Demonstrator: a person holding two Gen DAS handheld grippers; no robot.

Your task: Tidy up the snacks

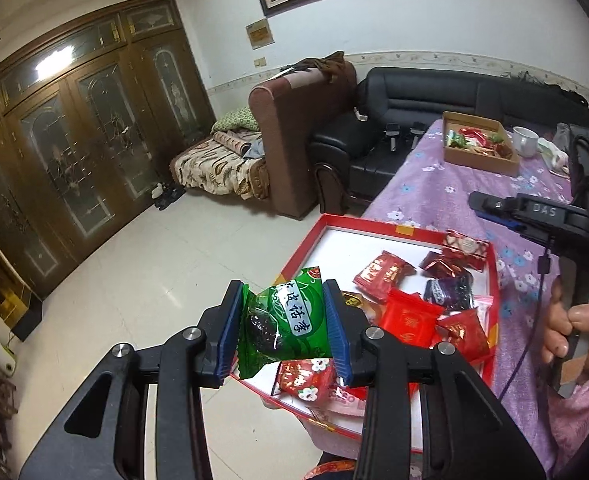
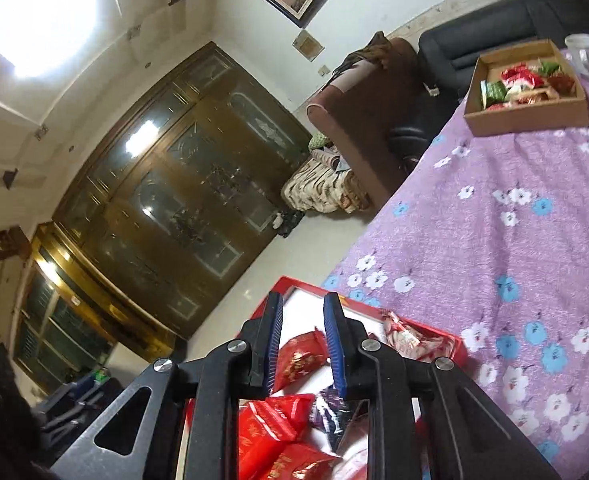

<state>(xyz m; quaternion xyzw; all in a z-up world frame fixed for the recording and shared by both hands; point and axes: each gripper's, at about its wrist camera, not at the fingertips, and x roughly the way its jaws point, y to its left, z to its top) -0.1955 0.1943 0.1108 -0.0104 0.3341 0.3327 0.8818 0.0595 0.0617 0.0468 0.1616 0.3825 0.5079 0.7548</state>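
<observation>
My left gripper (image 1: 284, 302) is shut on a green plum snack packet (image 1: 284, 320) and holds it above the near left corner of the red tray (image 1: 374, 226). The tray holds several red and purple wrapped snacks (image 1: 410, 312). My right gripper (image 2: 303, 316) is open and empty, hovering over the same red tray (image 2: 284, 284) and its red packets (image 2: 298, 354). It also shows in the left wrist view (image 1: 494, 210), at the right over the purple cloth. A brown cardboard box (image 1: 480, 144) with sorted snacks sits far back on the table; it also shows in the right wrist view (image 2: 528, 118).
A purple flowered cloth (image 2: 514, 240) covers the table. A white mug (image 1: 524, 140) stands next to the cardboard box. A black sofa (image 1: 414, 108) and a brown sofa (image 1: 294, 136) stand beyond the table's far end. Tiled floor (image 1: 154, 260) lies to the left.
</observation>
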